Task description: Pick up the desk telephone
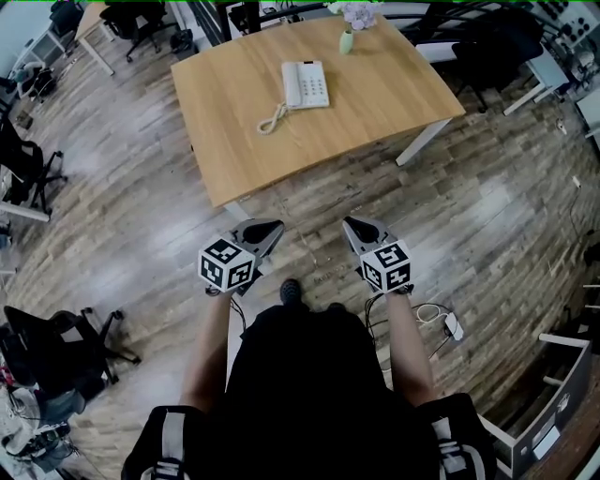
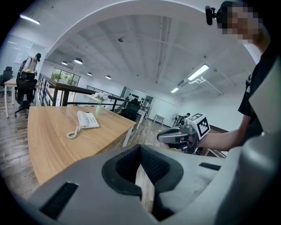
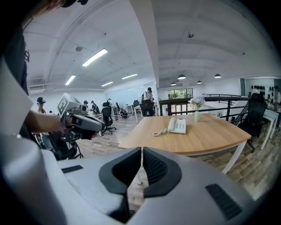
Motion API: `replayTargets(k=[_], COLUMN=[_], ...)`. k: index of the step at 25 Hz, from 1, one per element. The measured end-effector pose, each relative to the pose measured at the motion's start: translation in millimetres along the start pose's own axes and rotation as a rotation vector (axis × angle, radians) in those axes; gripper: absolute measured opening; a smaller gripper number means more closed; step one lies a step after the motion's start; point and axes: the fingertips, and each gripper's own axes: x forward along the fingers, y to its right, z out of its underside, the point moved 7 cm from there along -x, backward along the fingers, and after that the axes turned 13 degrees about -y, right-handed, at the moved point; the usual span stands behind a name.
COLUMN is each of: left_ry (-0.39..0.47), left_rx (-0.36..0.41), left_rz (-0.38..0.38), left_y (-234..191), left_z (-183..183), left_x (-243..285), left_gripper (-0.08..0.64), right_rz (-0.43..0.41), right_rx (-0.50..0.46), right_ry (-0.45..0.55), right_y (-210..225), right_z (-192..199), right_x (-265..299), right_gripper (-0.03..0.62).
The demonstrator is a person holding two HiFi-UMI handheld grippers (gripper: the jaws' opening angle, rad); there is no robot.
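Observation:
A white desk telephone point(image 1: 305, 84) with a coiled cord point(image 1: 273, 118) lies on the wooden table point(image 1: 234, 141), far ahead of both grippers. It also shows in the left gripper view as the telephone point(image 2: 87, 119) and in the right gripper view as the telephone point(image 3: 177, 125). My left gripper point(image 1: 273, 226) is shut and empty, held over the floor short of the table's near edge. My right gripper point(image 1: 350, 225) is shut and empty beside it. From each gripper's camera the jaws meet at the left gripper point(image 2: 141, 147) and the right gripper point(image 3: 142, 150).
A small vase of flowers point(image 1: 349, 26) stands at the table's far side. Black office chairs point(image 1: 56, 342) sit at the left, white desks point(image 1: 544, 75) at the right. A cable point(image 1: 436, 314) lies on the wood floor near my right arm.

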Motion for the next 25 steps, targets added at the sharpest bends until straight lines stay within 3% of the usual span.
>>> replayTargets(k=[8, 15, 25], left_ry=[-0.009, -0.024, -0.006], left_rx=[0.012, -0.015, -0.051], left_rz=[0.029, 0.008, -0.057], left_y=[-12.5, -20.3, -25.3], left_z=[-7.3, -7.6, -40.3], left_x=[5.3, 10.5, 44.2], left_gripper=[0.018, 0.018, 0.018], right_rz=[0.022, -0.001, -0.065], right_rx=[0.02, 0.023, -0.023], right_ry=[-0.006, -0.013, -0.018], right_y=[2.3, 14.8, 74.7], right_z=[-0.9, -4.1, -25.2], right_x=[6.6, 16.1, 28.7], right_gripper=[0.025, 0.025, 0.026])
